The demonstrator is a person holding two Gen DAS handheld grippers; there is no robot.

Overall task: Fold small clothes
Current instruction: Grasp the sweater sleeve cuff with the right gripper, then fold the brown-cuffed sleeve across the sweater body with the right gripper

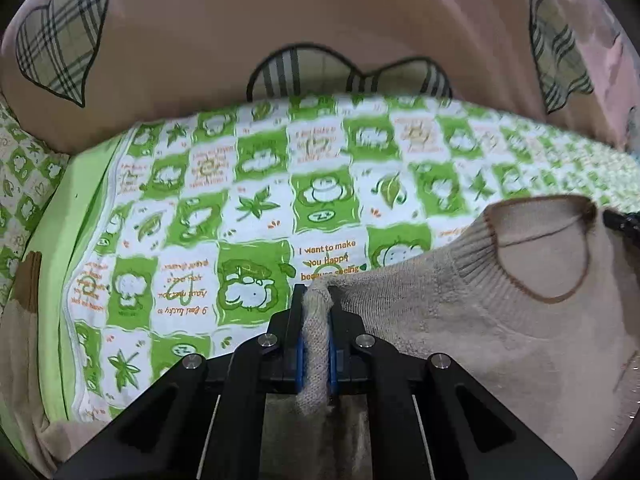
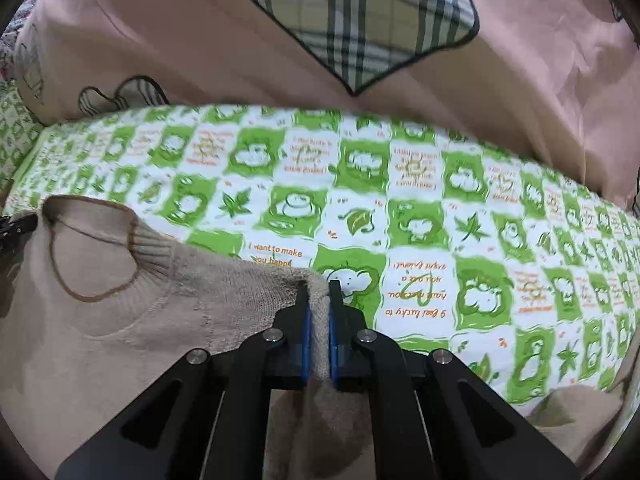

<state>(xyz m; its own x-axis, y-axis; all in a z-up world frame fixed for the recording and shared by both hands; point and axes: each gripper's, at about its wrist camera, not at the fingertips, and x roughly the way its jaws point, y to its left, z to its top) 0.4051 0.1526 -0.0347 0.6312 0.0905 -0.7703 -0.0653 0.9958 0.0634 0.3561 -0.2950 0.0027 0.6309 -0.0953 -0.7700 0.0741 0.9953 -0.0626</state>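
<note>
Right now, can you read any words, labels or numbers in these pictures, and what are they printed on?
"I want to make you happy" – orange print on the green-and-white bedsheet, just beyond the beige sweater; the line under it is partly covered.
Other orange lines on the sheet, upside down, such as those near: cursive, not surely readable.
Small marks in the green squares: too blurred.
Pink quilt, sweater and both grippers: no text seen.
</note>
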